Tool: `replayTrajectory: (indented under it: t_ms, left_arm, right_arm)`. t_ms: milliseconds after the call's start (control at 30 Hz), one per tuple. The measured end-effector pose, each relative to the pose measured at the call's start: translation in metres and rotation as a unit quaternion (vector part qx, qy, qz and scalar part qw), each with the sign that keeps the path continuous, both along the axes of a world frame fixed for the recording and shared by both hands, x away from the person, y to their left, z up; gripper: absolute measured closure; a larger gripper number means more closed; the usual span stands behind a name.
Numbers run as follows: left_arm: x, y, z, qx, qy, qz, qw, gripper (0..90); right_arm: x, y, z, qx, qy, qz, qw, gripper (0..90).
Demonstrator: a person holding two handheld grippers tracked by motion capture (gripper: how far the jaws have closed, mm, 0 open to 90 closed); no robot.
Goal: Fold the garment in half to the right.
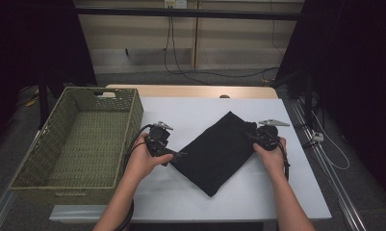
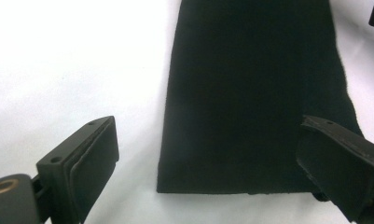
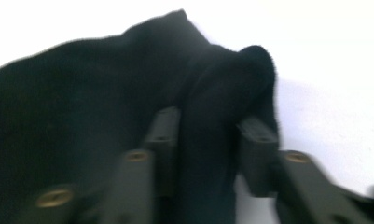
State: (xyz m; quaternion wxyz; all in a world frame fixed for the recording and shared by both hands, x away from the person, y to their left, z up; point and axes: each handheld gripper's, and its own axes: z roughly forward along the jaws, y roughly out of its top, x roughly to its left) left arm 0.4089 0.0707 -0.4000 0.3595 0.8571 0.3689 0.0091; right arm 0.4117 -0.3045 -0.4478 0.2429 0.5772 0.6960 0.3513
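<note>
Two handheld grippers are set at opposite ends of a black folded cloth, which lies slantwise on the white table, its long axis running from the near middle toward the far right. The left gripper is held at the cloth's near-left edge with its jaws spread wide; in the left gripper view the cloth lies flat between and ahead of the two pads, and neither pad is pressed on it. The right gripper is set at the far-right end. In the right gripper view a raised fold of the cloth is seen standing between the jaws, which are partly parted; the frame is blurred, and the fabric appears to sit loosely between the pads rather than pinched, though this cannot be told for certain.

The step in hand is judged to be the folding or gathering of the cloth, with the right end being let go or re-gripped. For the next move a firm pinch on each end would be called for, so that the cloth can be lifted without the fold slipping open.

A woven green basket stands just left of the cloth, at the table's left edge. Nothing is seen inside it; the cloth is probably meant to be placed there.
</note>
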Motion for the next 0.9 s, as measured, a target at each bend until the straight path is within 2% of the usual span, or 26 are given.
replayTrajectory:
  t_ms: [67,133,200,300,367,400,467,533,600,667,733,833,900]
  left_arm:
    - [0.000,0.000,0.000,0.000,0.000,-0.002,1.0000,6.2]
    - [0.000,0.000,0.000,0.000,0.000,-0.002,1.0000,6.2]
    - [0.000,-0.001,0.000,0.000,-0.001,0.000,1.0000,6.2]
    - [0.000,-0.001,0.000,-0.001,0.001,0.000,1.0000,6.3]
    - [-0.001,-0.001,0.000,-0.001,0.000,0.001,1.0000,6.3]
    - [-0.001,-0.001,0.000,-0.001,0.001,-0.001,1.0000,6.3]
    - [-0.001,-0.001,0.000,0.001,-0.001,0.002,1.0000,6.3]
    - [-0.001,-0.002,0.000,-0.001,0.002,-0.003,1.0000,6.3]
    - [-0.001,-0.002,0.000,-0.001,0.002,-0.003,1.0000,6.3]
    - [-0.001,-0.002,0.000,-0.001,0.002,-0.004,1.0000,6.3]
    - [-0.002,-0.002,0.001,-0.001,-0.001,-0.004,1.0000,6.3]
    - [-0.002,-0.001,0.002,-0.006,0.000,-0.004,1.0000,6.3]
    - [-0.002,0.001,0.002,-0.003,-0.001,-0.003,1.0000,6.3]
  right_arm:
    - [-0.003,-0.006,0.003,-0.013,-0.015,-0.008,0.9998,48.2]
    - [-0.006,-0.013,0.007,0.007,-0.020,-0.018,0.9996,42.9]
    - [-0.007,-0.018,0.007,0.010,-0.024,-0.010,0.9996,43.4]
    - [-0.010,-0.019,0.006,0.002,-0.020,-0.007,0.9998,40.1]
    - [-0.011,-0.017,0.005,-0.005,-0.017,-0.006,0.9998,33.7]
    - [-0.012,-0.016,0.004,0.003,-0.010,-0.004,0.9999,32.6]
    - [-0.011,-0.012,0.002,0.000,0.000,0.001,1.0000,24.0]
    - [-0.009,-0.008,-0.001,-0.023,0.005,0.021,0.9995,25.2]
    - [-0.006,-0.002,-0.005,-0.033,0.014,0.022,0.9991,21.5]
    - [-0.004,0.001,-0.007,-0.055,0.014,0.024,0.9981,20.6]
    - [-0.005,0.001,-0.002,-0.050,0.003,0.018,0.9986,21.9]
    - [-0.006,0.000,0.007,-0.046,-0.013,0.008,0.9988,18.0]
    - [-0.004,-0.001,0.006,-0.035,-0.016,0.011,0.9992,14.7]
